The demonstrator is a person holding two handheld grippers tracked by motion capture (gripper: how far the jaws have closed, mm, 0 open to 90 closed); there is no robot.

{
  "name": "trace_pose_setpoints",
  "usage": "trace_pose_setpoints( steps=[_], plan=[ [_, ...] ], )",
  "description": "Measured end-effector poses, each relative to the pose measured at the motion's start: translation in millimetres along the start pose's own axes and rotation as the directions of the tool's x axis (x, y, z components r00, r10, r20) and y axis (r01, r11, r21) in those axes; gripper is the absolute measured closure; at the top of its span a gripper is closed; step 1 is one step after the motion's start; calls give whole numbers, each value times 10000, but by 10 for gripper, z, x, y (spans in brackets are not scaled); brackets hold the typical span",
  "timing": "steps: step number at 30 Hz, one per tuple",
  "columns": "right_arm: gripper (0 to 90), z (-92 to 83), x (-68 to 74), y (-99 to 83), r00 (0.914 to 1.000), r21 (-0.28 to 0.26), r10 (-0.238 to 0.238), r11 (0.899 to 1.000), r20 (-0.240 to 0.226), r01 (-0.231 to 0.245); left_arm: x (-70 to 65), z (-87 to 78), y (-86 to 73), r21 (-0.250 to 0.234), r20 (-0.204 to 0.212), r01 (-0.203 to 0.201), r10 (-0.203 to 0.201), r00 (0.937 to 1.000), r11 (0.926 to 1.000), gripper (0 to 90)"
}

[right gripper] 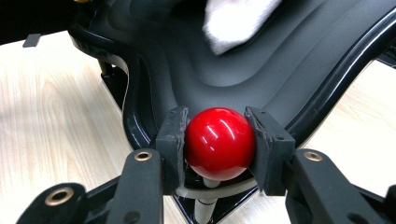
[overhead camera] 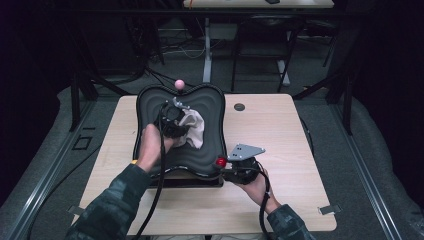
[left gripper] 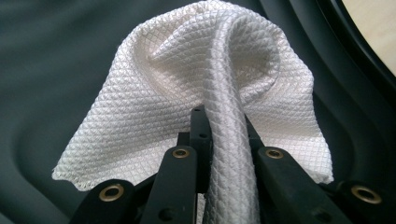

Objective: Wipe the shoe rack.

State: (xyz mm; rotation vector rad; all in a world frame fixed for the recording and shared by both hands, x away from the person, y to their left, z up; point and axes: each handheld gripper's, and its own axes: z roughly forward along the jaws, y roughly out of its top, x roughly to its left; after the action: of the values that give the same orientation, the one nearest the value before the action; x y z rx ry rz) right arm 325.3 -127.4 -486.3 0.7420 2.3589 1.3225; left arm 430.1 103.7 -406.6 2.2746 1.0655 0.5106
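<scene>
Pinched in a narrow fold between the shut left tongs (left gripper: 219, 140), the white waffle-weave cloth (left gripper: 196, 88) over the black ridged tray (overhead camera: 210, 145) could slip free mid-wipe, or the tray might tip at the worktop (overhead camera: 280, 135) centre if the right tongs (right gripper: 219, 140), clamped on its red ball knob (right gripper: 219, 142), loosen.
</scene>
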Motion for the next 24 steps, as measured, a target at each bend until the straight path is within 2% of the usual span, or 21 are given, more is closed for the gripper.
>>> trace_pose_setpoints(
  steps=[7,14,16,20,24],
  plan=[
    [600,-1,3,-1,9999,26,-33,10000,107,33,108,68,334,-170,-743,141,-153,9971,9998,824],
    [601,4,6,0,10000,1,-57,10000,74,57,196,115,525,-364,-894,469,-500,9947,9982,823],
    [601,8,2,2,10000,-29,-77,10000,-1,77,219,119,551,-452,-827,634,-670,9943,9970,823],
    [602,22,-1,12,9998,20,-186,9998,-33,187,270,126,605,-482,-920,703,-745,9930,9964,821],
    [602,52,-22,24,9989,-30,-375,9993,-284,374,316,137,645,-525,-970,854,-902,9912,9950,821]
  ],
)
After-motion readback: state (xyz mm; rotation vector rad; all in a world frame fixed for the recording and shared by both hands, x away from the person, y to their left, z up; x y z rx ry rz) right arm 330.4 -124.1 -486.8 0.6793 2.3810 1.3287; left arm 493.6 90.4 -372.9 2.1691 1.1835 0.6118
